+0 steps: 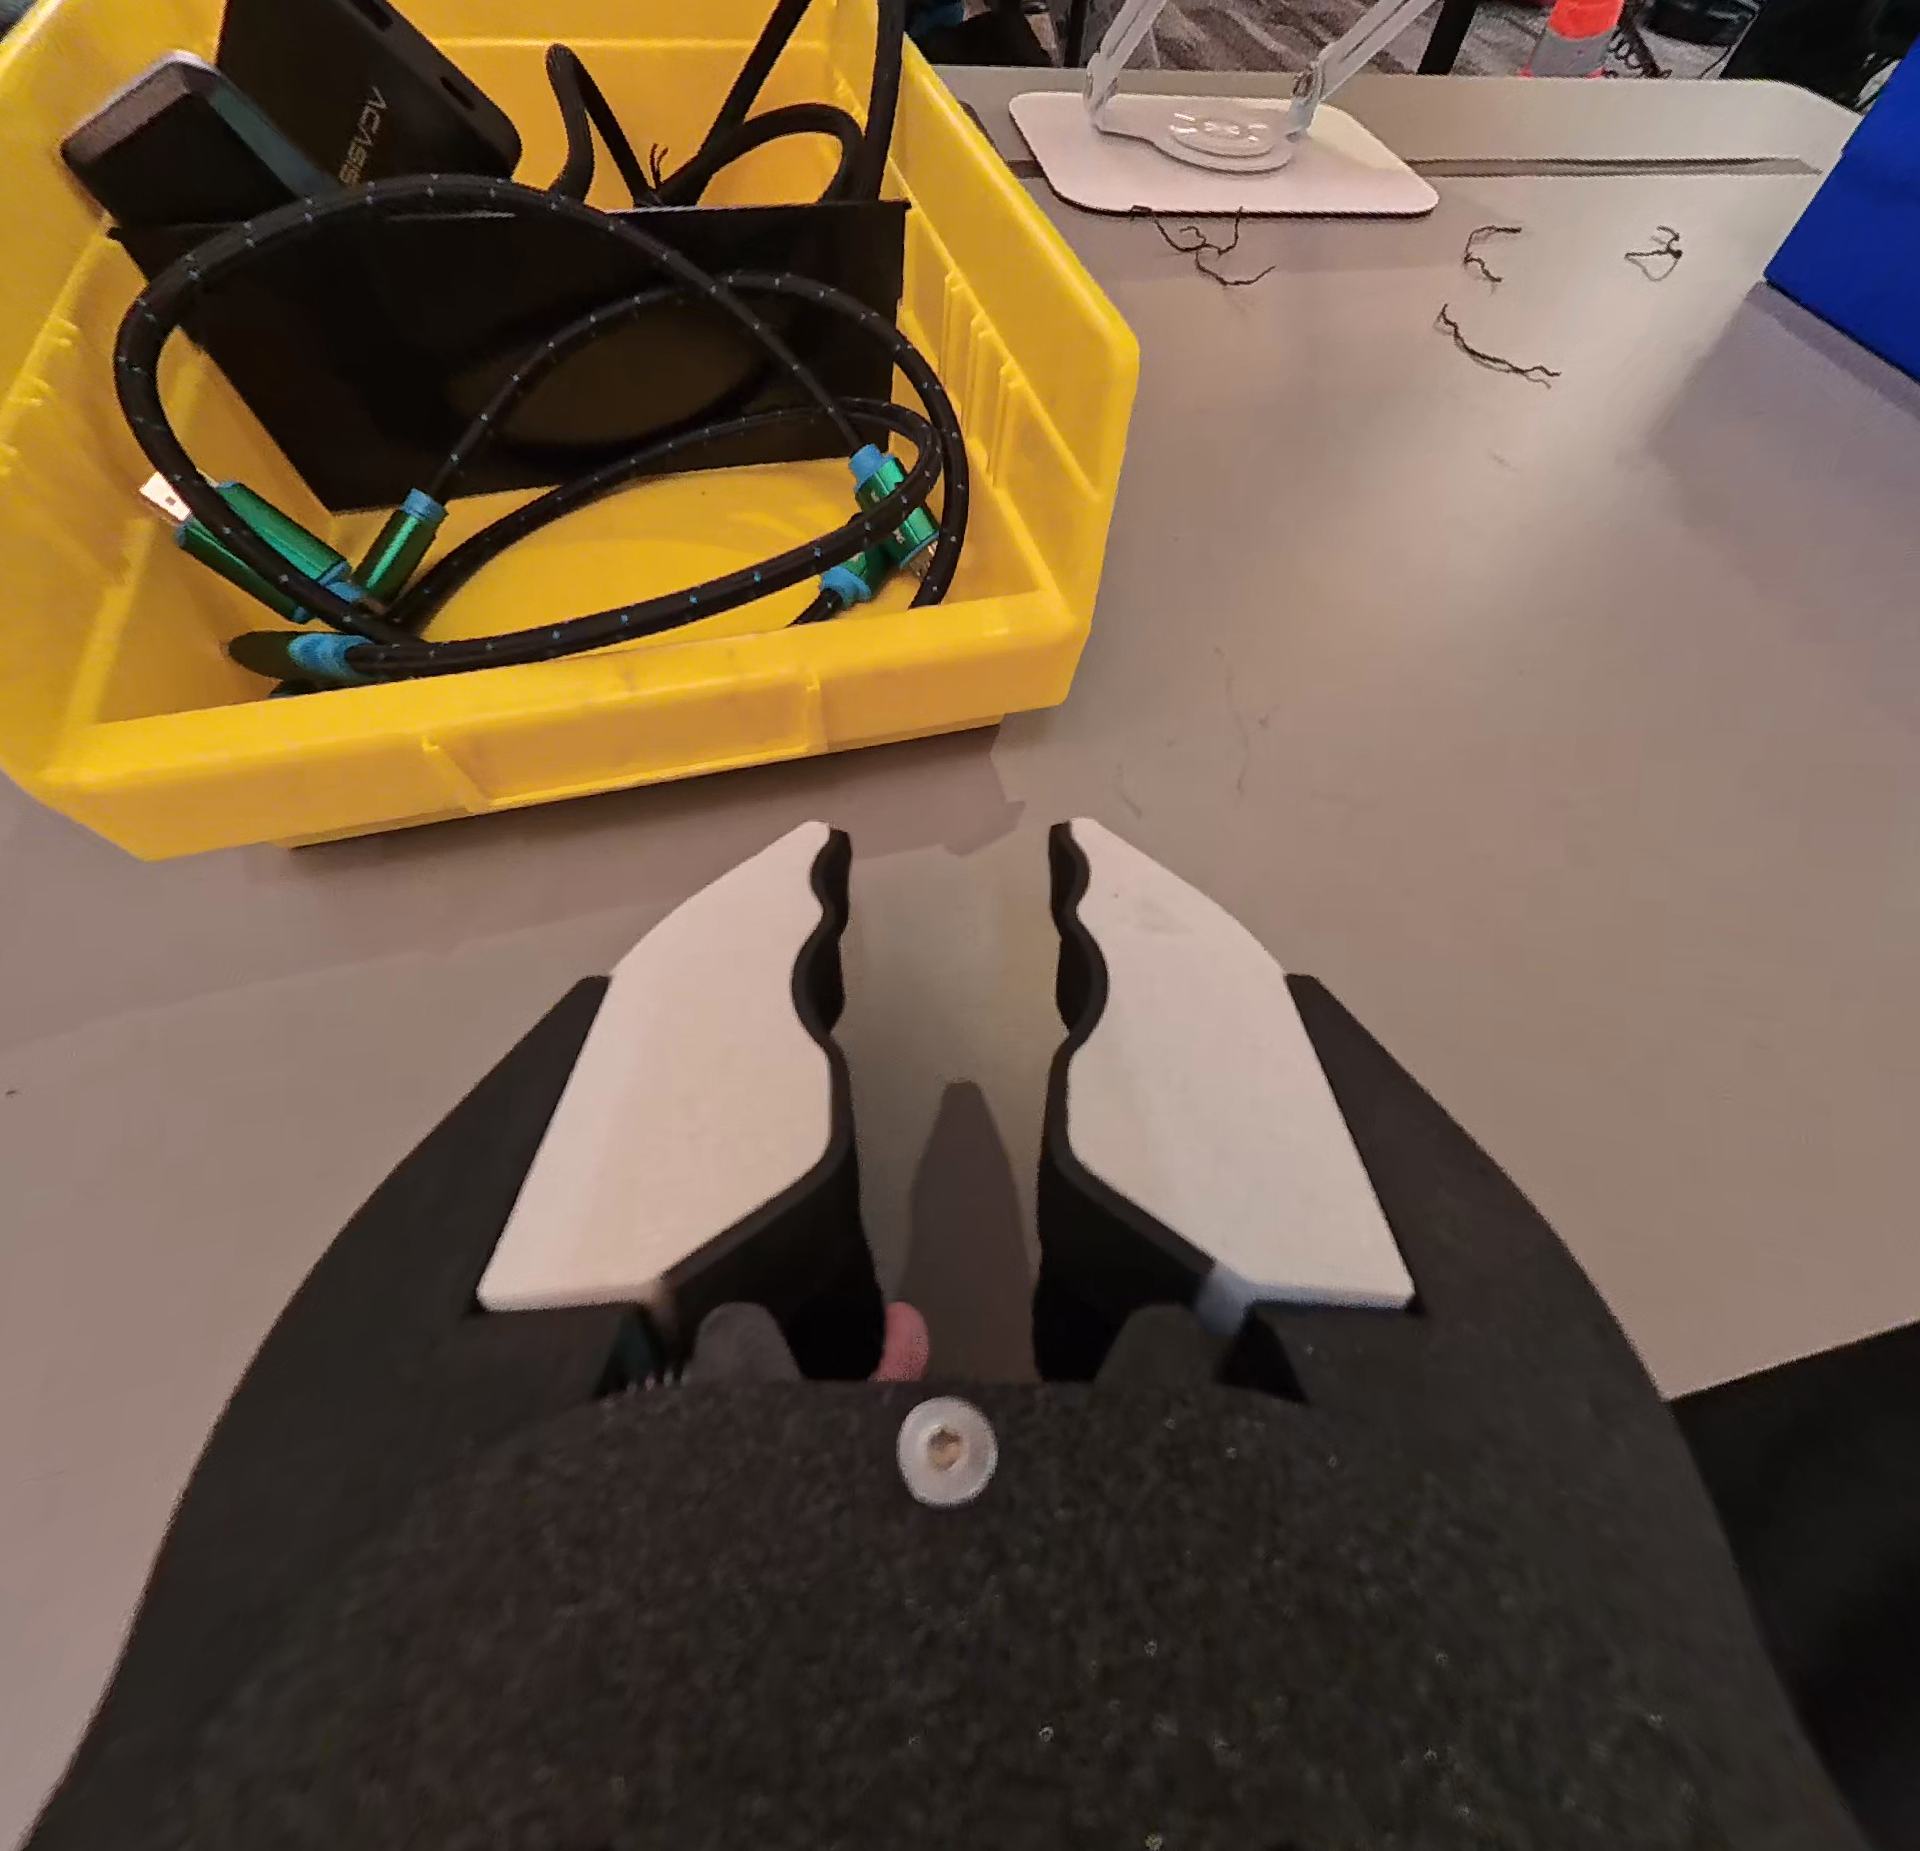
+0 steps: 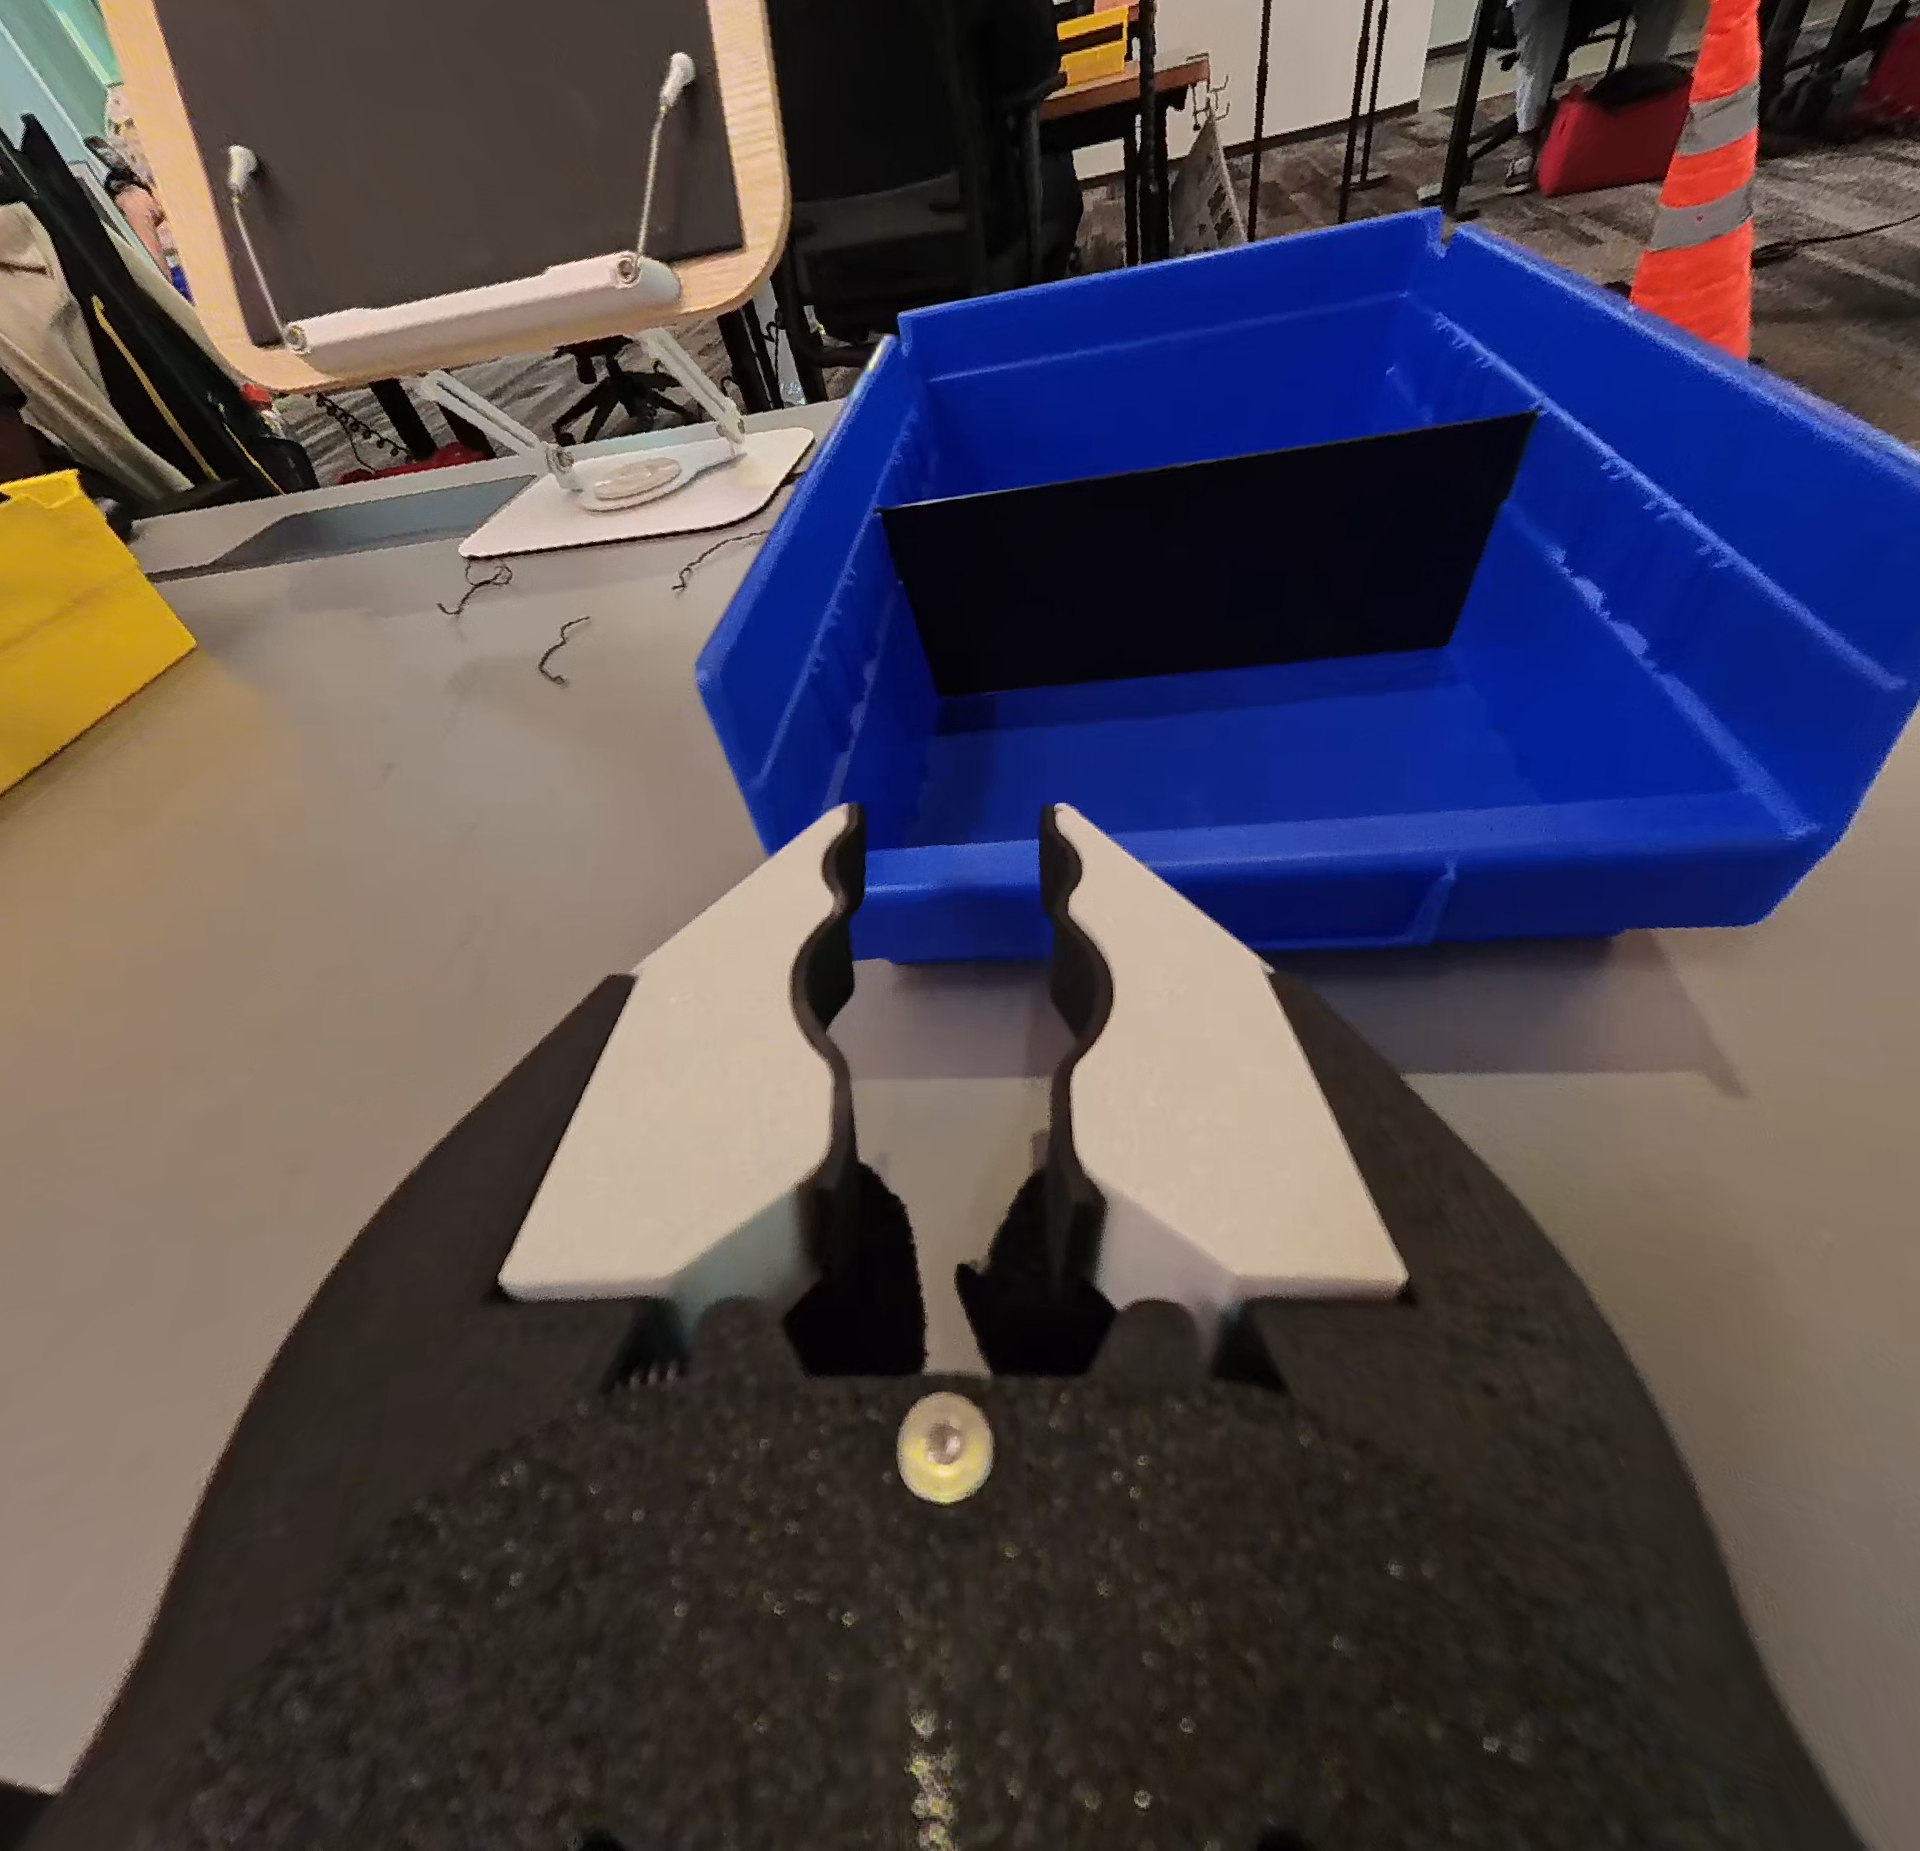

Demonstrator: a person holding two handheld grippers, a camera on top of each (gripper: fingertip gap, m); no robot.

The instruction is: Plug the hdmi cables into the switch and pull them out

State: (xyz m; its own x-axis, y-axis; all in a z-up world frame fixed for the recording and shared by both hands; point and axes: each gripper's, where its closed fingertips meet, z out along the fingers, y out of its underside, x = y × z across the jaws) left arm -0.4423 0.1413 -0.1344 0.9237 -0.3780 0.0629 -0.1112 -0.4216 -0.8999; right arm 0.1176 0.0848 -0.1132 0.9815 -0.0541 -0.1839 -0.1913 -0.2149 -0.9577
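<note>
Nothing started yet. My left gripper (image 1: 948,856) and right gripper (image 2: 951,845) hover empty, fingers apart. HDMI cables (image 1: 540,513) and switch (image 1: 353,87) sit in yellow bin (image 1: 623,752). Next, I reach in for the switch.

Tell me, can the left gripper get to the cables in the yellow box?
Probably yes. The left gripper is open, holds nothing and sits just before the yellow box; the cables lie uncovered behind its low front wall.
</note>
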